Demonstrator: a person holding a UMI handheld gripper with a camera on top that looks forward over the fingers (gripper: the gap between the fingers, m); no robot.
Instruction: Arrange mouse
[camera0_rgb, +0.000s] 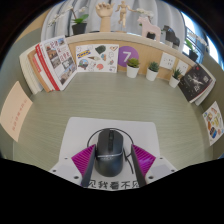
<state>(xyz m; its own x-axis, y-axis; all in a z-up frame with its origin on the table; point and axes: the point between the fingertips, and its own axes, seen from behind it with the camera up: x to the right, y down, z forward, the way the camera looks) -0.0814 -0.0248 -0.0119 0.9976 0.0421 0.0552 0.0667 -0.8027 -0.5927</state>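
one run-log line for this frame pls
gripper: shut on dark grey computer mouse | mouse: on white mouse pad | surface: pale wooden desk | step: arrange mouse, underway

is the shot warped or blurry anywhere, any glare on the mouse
Gripper view: strong fisheye bending, so the shelf of books and small potted plants curves upward at the middle. The mouse, between the fingers, shows a soft highlight on its top, not harsh glare. Lighting is even and indoor; far shelf items look soft.
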